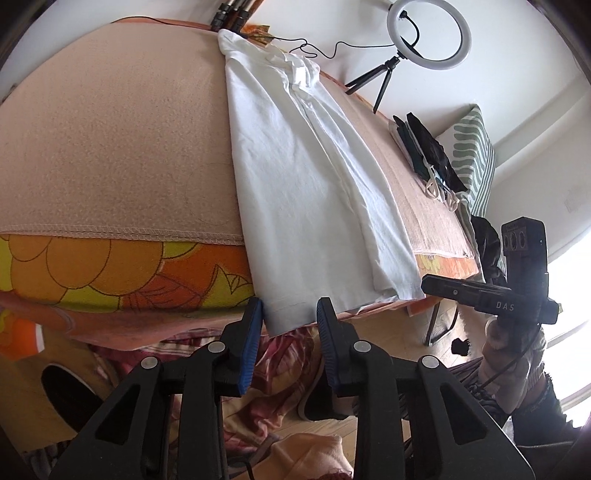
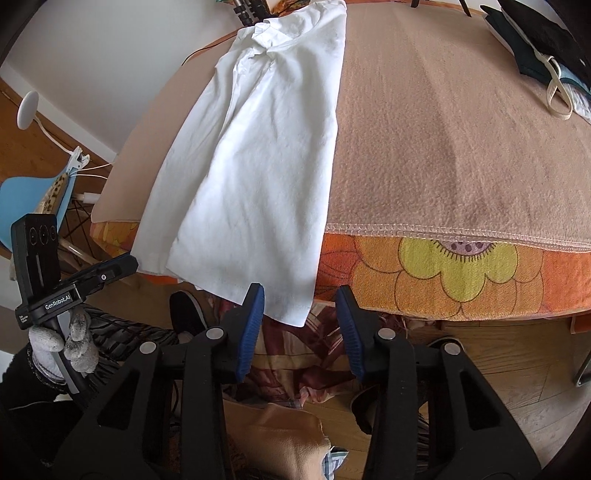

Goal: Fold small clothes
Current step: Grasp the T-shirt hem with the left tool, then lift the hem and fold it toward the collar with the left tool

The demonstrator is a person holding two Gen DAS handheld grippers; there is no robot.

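Left wrist view only: ring light (image 1: 428, 35) beyond white shirt (image 1: 295, 184); both hand-held grippers released, left (image 1: 290, 314), right (image 2: 301, 308).

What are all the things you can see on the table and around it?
white shirt: one, white, lengthwise on the blanket, hem hanging over the near table edge
blanket: one, beige, covering the table top
flowered cloth: one, orange and yellow, under the blanket
pile of dark clothes: one, black and teal, far right side of the table
ring light: one, white on a black tripod, far table edge
blue chair: one, left of the table
left gripper: black with blue pads, open at the shirt hem
right gripper: black with blue pads, open at the shirt hem
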